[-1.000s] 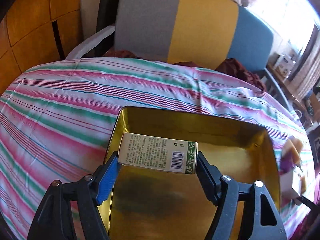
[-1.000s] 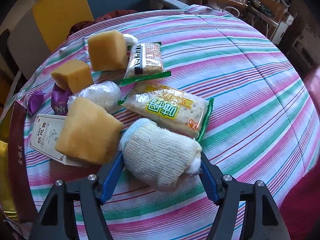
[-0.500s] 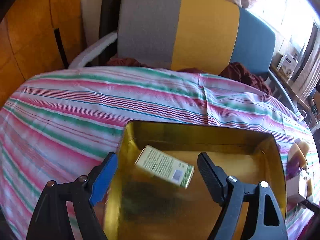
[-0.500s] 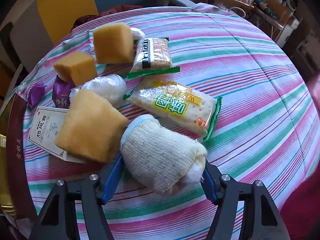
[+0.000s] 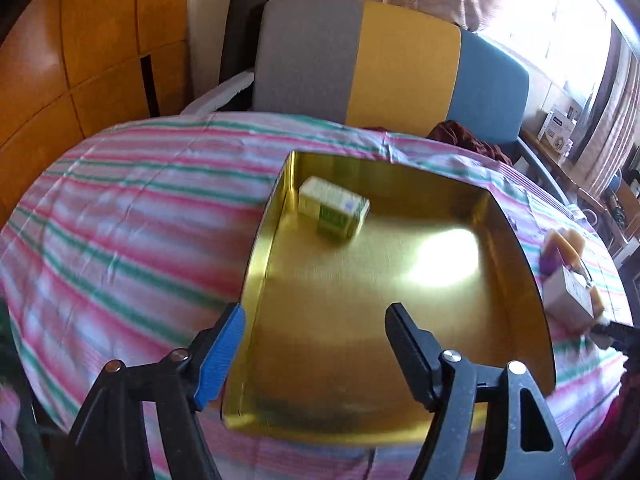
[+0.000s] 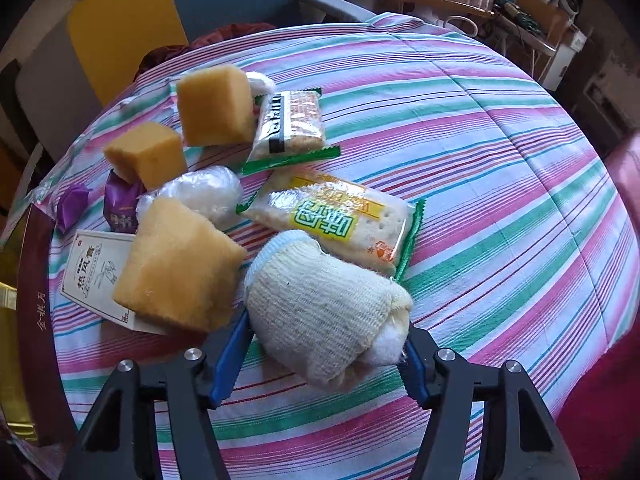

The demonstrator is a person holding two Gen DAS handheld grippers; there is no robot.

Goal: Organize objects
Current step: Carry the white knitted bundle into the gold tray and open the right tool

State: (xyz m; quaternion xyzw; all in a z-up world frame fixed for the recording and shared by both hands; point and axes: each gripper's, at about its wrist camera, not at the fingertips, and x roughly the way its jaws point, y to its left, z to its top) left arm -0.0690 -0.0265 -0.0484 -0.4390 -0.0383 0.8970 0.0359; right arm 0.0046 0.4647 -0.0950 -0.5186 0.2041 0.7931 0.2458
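**Desk:** Objects first: what does the left wrist view show?

**Photographer:** A small green-and-cream box (image 5: pixel 334 211) lies tipped in the far left corner of a gold tray (image 5: pixel 516 240), which sits on a table under a pink, green and white striped cloth (image 5: pixel 132 216). The left gripper (image 5: pixel 314 344) hangs above the tray's near edge, its jaws parted and nothing between them; they have just been closing in a little. A grey, yellow and blue chair (image 5: pixel 400 64) stands behind the table. The frame is blurred.

**Desk:** And the right wrist view?

**Photographer:** The right gripper (image 6: pixel 326 338) grasps a rolled cream knitted sock (image 6: pixel 320 312), both pads pressing its sides, the jaws having just been closing on it. The sock's far end touches a yellow-and-green cracker packet (image 6: pixel 340 222). Left of the sock, a large yellow sponge block (image 6: pixel 178 266) rests on a white printed box (image 6: pixel 94 274). Farther back lie a clear-wrapped white bundle (image 6: pixel 200 192), two more yellow sponge blocks (image 6: pixel 214 106) (image 6: pixel 146 154), a second cracker packet (image 6: pixel 290 126) and purple wrapped sweets (image 6: pixel 120 206). The tray's dark red outer wall (image 6: pixel 38 300) shows at the left edge.
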